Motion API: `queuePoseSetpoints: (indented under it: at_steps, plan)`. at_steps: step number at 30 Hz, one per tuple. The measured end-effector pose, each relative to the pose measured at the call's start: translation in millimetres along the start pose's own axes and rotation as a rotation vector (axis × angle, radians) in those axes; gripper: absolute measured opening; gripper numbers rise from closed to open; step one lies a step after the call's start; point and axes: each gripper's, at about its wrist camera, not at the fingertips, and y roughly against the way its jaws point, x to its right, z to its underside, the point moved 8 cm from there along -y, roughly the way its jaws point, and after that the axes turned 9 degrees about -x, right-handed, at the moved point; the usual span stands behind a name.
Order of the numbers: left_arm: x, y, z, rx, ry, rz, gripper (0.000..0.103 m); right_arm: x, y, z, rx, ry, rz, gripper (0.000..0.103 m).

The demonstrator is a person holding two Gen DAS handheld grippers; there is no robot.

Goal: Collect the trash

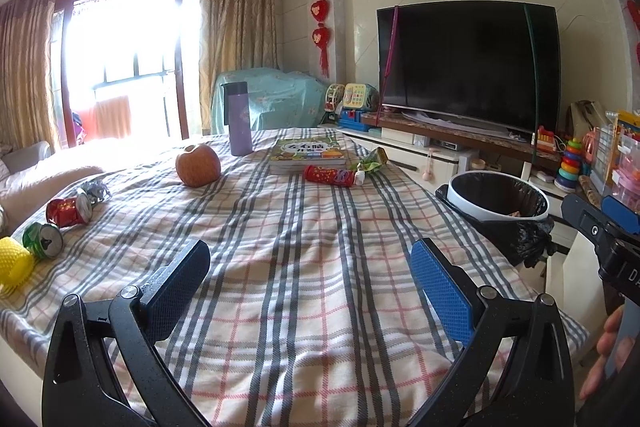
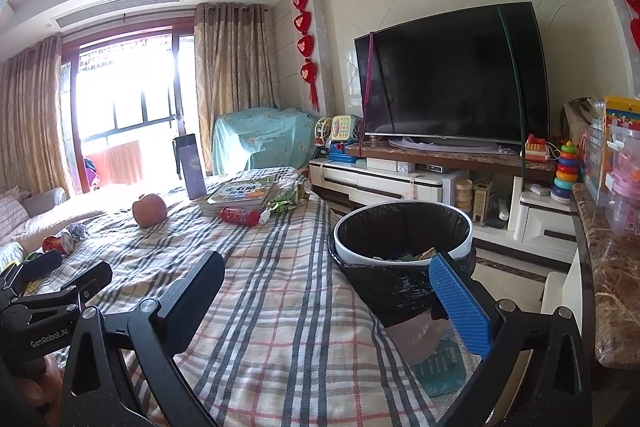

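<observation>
A plaid-covered table (image 1: pixel 304 259) holds trash: a crushed red can (image 1: pixel 68 211), a green can (image 1: pixel 43 239), crumpled foil (image 1: pixel 96 190), a red tube (image 1: pixel 330 175) and a green wrapper (image 1: pixel 372 159). The red tube (image 2: pixel 240 215) and red can (image 2: pixel 58 243) also show in the right wrist view. A white bin with a black liner (image 2: pixel 402 243) stands off the table's right edge and has scraps inside; it also shows in the left wrist view (image 1: pixel 498 197). My left gripper (image 1: pixel 310 259) is open and empty above the near table. My right gripper (image 2: pixel 326 275) is open and empty beside the bin.
An apple (image 1: pixel 198 165), a purple flask (image 1: pixel 239 119), a stack of books (image 1: pixel 306 155) and a yellow mesh cup (image 1: pixel 12 265) also lie on the table. A TV (image 1: pixel 468 65) on a low cabinet and toys stand behind the bin. A marble counter (image 2: pixel 608 275) runs along the right.
</observation>
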Motion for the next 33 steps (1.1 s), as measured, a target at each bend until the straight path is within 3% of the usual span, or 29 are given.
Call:
queuePoseSetpoints:
  at_steps: [33]
  plan:
    - [-0.2, -4.2, 1.4, -0.012, -0.003, 0.012, 0.103, -3.0, 1.5, -2.5, -0.001, 0.002, -0.008, 0.103]
